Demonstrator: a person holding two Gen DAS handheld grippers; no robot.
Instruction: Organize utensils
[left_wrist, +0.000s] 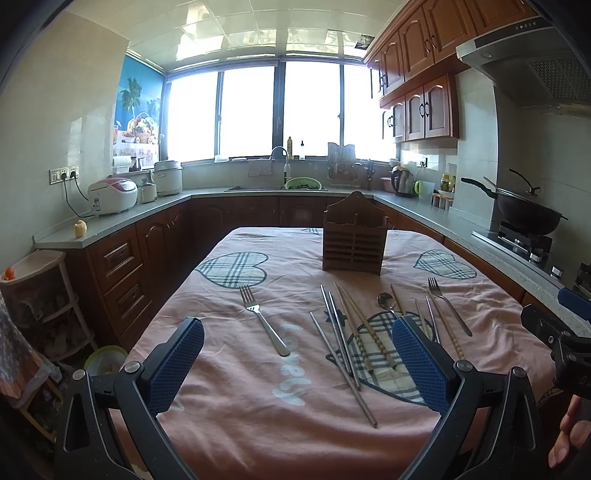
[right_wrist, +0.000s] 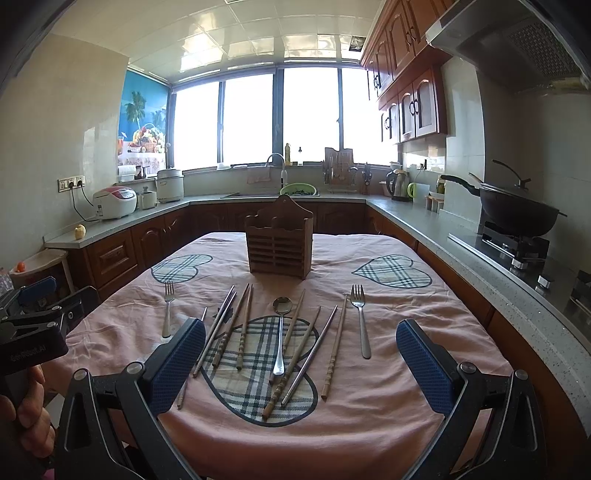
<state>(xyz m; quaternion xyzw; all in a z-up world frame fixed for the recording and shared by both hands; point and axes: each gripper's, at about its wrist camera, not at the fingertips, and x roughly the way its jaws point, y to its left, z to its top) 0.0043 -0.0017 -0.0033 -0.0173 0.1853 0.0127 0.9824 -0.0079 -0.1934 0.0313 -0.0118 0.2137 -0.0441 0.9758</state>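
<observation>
Steel and wood lie mixed on the cloth: two forks, one at the left (right_wrist: 168, 310) and one at the right (right_wrist: 360, 319), a single spoon (right_wrist: 280, 334) between them, and a loose scatter of chopsticks (right_wrist: 243, 328) around the spoon, some metal and some turned wood (about nine, though they overlap too much for a firm count). Beyond them, toward the far end of the table, one slatted wooden utensil holder (right_wrist: 279, 243) stands upright and apart from the cutlery.

Both tools hang above the near edge, touching nothing: the left gripper (left_wrist: 297, 363) has its blue pads spread wide with nothing between them, and the right gripper (right_wrist: 301, 363) is equally wide and empty.

Underneath is a pink tablecloth (right_wrist: 388, 406) printed with plaid hearts. Around it runs a grey counter (right_wrist: 424, 221) over brown cabinets, with a wok (right_wrist: 517, 212) on the stove at the right, a rice cooker (right_wrist: 114, 203) at the left, and a bright window (right_wrist: 280, 118) behind the sink.
</observation>
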